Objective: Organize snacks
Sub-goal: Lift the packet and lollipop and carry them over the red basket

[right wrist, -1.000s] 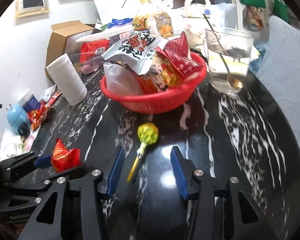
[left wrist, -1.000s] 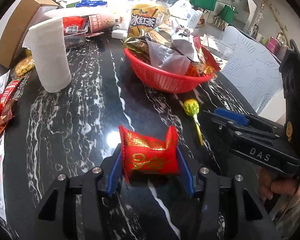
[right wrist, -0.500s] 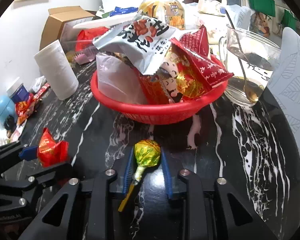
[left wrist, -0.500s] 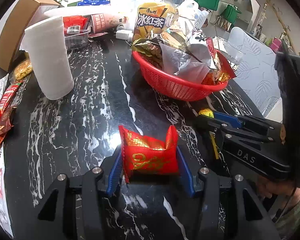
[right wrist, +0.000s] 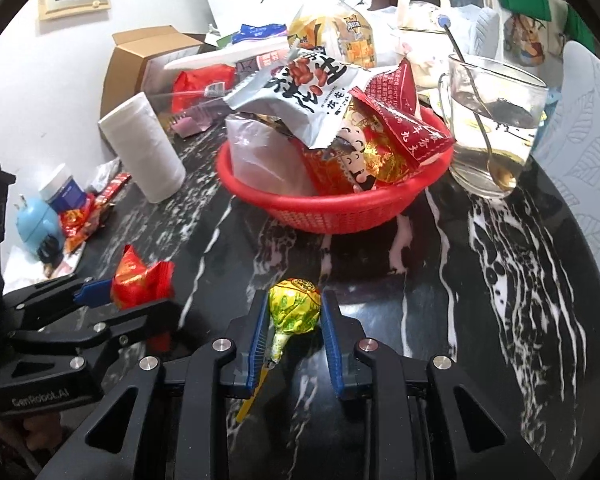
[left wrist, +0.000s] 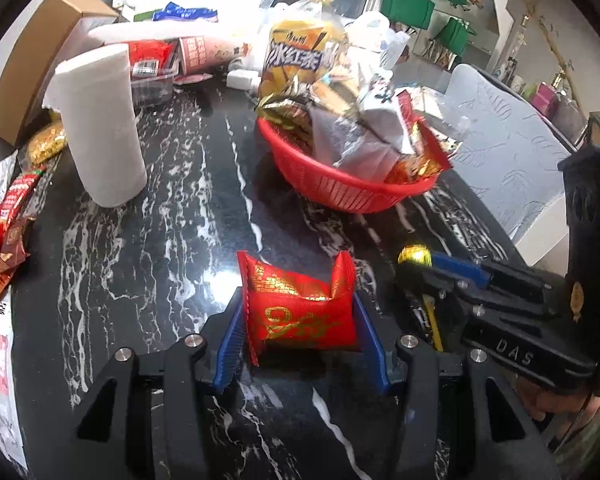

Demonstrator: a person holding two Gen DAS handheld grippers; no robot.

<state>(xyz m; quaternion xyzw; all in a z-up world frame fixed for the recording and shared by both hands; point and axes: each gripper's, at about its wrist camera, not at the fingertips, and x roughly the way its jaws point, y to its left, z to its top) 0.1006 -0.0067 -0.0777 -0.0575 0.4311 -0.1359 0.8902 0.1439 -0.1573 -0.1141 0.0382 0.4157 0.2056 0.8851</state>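
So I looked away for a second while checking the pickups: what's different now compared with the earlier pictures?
The right tongs moved forward over the lollipop and closed on its wrapped head; a second ago they stood open with it lying loose on the black marble table. Unchanged: the left tongs keep gripping the red snack packet, and the red basket sits full where it was.

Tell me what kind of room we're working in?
Probably a home dining area: a black marble table cluttered with a red snack basket, a glass mug, and a paper towel roll.
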